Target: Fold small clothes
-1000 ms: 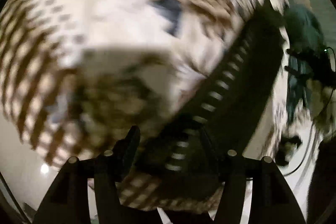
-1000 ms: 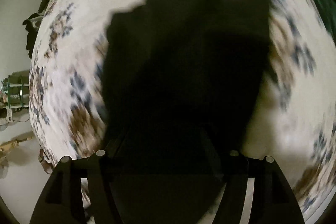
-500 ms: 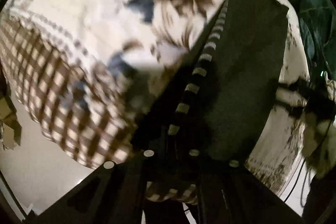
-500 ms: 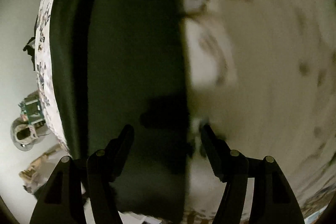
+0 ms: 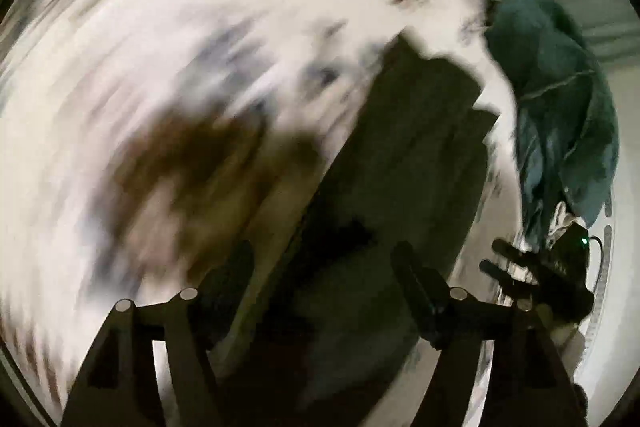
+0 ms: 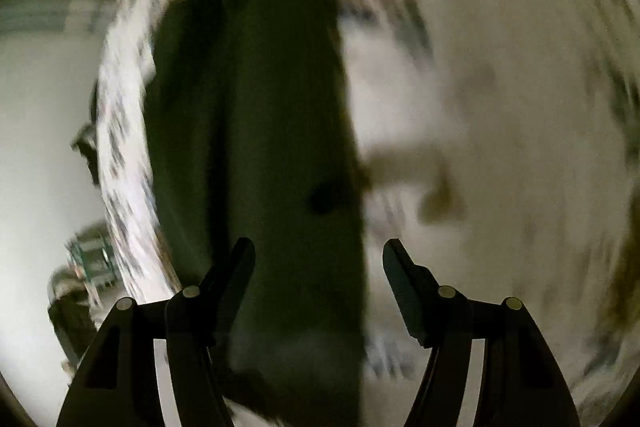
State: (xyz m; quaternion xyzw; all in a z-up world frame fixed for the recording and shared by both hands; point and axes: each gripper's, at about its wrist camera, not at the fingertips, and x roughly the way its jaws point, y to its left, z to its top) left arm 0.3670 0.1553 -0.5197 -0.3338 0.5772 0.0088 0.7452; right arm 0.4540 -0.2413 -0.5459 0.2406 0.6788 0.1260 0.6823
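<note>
garment: 1 dark folded piece [image 6: 272, 155], lies flat as a long strip on the patterned cloth [image 6: 500, 75], close to its left edge in the right view; prob. laid there for the next fold.
left gripper [image 5: 324, 267]: fingers just been opening, now wide, nothing btwn pads; garment lies under them, let go.
right gripper [image 6: 320, 267]: fingers wide apart, empty, over garment's right edge.
teal clothes [image 5: 560, 115]: 1 heap past cloth's far right edge, likely waiting.
count: 2 grippers, 1 garment, 1 heap.

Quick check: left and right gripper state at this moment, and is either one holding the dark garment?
Left gripper: open, jaws just opened, holding nothing; dark garment lies below.
Right gripper: open, holding nothing.
</note>
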